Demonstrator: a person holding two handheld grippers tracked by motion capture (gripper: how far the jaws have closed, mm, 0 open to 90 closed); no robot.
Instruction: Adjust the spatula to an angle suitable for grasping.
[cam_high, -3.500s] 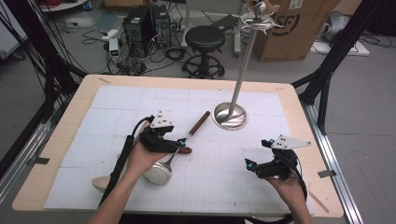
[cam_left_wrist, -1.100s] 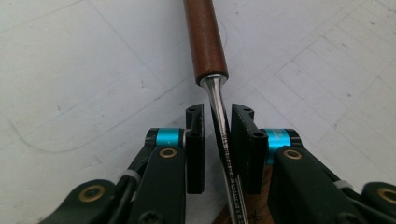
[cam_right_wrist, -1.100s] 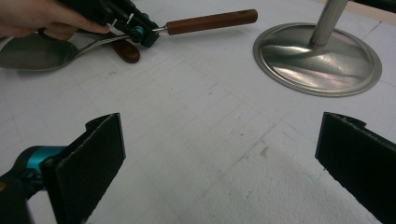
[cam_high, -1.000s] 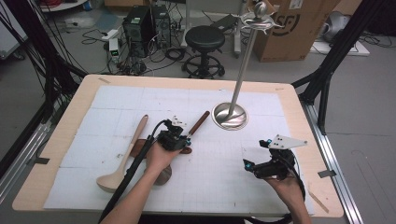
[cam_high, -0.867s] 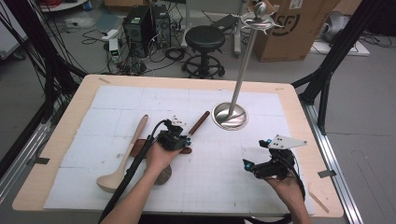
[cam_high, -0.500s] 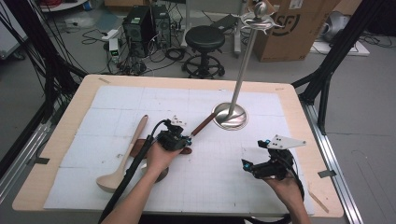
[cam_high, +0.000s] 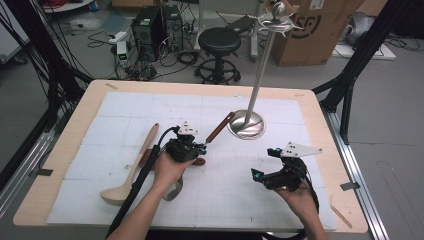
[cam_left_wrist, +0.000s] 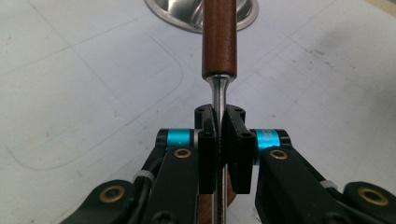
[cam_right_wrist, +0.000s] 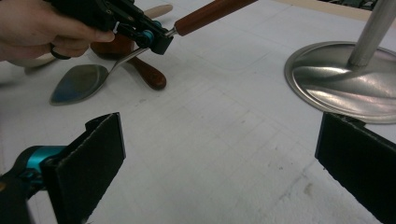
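Metal spatula (cam_left_wrist: 218, 93) pinched, lift barely begun; hanging on utensil stand (cam_high: 255, 75) judged still ahead.

Left gripper (cam_left_wrist: 219, 122) clamped tight on bare steel shank just below brown wooden handle (cam_high: 220, 127). Handle rising ahead of jaws toward stand base (cam_left_wrist: 187, 11); blade (cam_right_wrist: 77, 84) trailing low behind. Long axis tilted, handle-end up. Right gripper (cam_right_wrist: 219, 154) wide apart, holding nothing.

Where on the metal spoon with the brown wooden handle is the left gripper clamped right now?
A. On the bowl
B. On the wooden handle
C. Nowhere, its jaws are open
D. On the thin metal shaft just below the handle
D: the left gripper has its jaws pressed on the thin shaft of the metal spoon, just short of the wood.
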